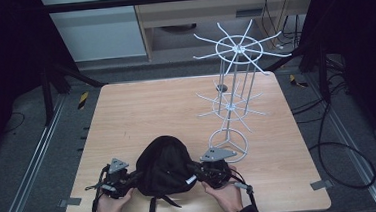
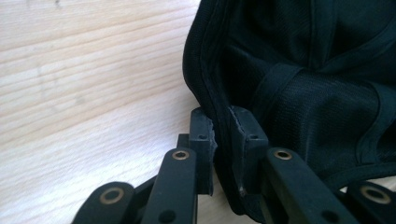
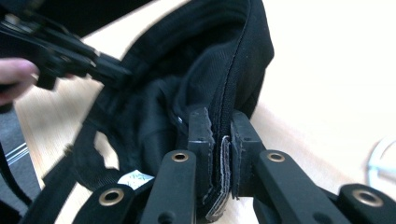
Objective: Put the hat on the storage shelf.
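High view puts the black cap [image 1: 163,163] near my edge of the worktop [image 1: 141,109], lying between my two hands, with the white wire rack [image 1: 234,82] standing just to its right. My left gripper [image 1: 117,180] has its jaws clenched on the cap's left rim; in the left gripper view the pads [image 2: 203,135] pinch the stitched edge. My right gripper [image 1: 211,170] grasps the opposite rim, and in the right gripper view the cap's band sits squeezed between the pads [image 3: 201,130].

No legible txt; white tag [image 3: 135,178] on black cap [image 3: 187,84] unreadable.
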The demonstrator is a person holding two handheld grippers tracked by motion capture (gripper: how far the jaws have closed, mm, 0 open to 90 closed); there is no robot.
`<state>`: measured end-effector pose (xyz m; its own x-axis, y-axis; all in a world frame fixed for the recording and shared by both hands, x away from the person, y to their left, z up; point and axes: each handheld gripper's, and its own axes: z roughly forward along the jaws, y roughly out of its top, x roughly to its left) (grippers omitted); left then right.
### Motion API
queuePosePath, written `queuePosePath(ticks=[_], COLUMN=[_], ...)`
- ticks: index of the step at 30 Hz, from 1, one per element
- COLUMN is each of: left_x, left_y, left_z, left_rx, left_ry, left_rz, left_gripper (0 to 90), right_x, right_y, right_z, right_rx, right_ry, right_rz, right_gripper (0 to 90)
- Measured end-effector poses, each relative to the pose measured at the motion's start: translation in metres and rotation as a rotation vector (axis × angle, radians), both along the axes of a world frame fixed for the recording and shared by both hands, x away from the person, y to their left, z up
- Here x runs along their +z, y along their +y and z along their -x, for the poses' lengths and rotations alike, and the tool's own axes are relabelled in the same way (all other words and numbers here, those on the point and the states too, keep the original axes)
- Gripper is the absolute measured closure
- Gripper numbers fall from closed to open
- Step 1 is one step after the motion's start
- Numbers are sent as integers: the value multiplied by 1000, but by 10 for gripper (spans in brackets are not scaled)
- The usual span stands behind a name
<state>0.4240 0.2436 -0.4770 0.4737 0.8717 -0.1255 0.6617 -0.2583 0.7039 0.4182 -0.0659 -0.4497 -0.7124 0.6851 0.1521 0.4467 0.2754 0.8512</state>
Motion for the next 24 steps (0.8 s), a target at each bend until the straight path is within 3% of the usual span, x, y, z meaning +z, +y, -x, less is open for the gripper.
queuePosePath(ticks=[2,3,4,9,15,18,24], left_x=[-1,-1,-1,-4,-8,-10,-9], left_y=[-3,-3,-5,-12,-15,-13,-11], left_z=[-3,-3,-5,-16,-24,-27,-26], left_rx=[0,0,-1,5,6,3,-11], left_ry=[-4,-4,-6,-2,1,4,3], left_rz=[6,6,9,35,42,46,50], left_gripper=[794,794,794,796,782,768,713], right_x=[6,6,11,15,8,-1,-1], right_y=[1,1,2,7,14,19,16], right_z=[3,3,6,11,12,12,13], right_rx=[7,7,18,54,93,100,65], right_ry=[-43,-43,-81,-133,-119,-106,-112], right_rz=[-1,-1,-1,-1,17,56,77], right_gripper=[817,817,817,815,802,799,810])
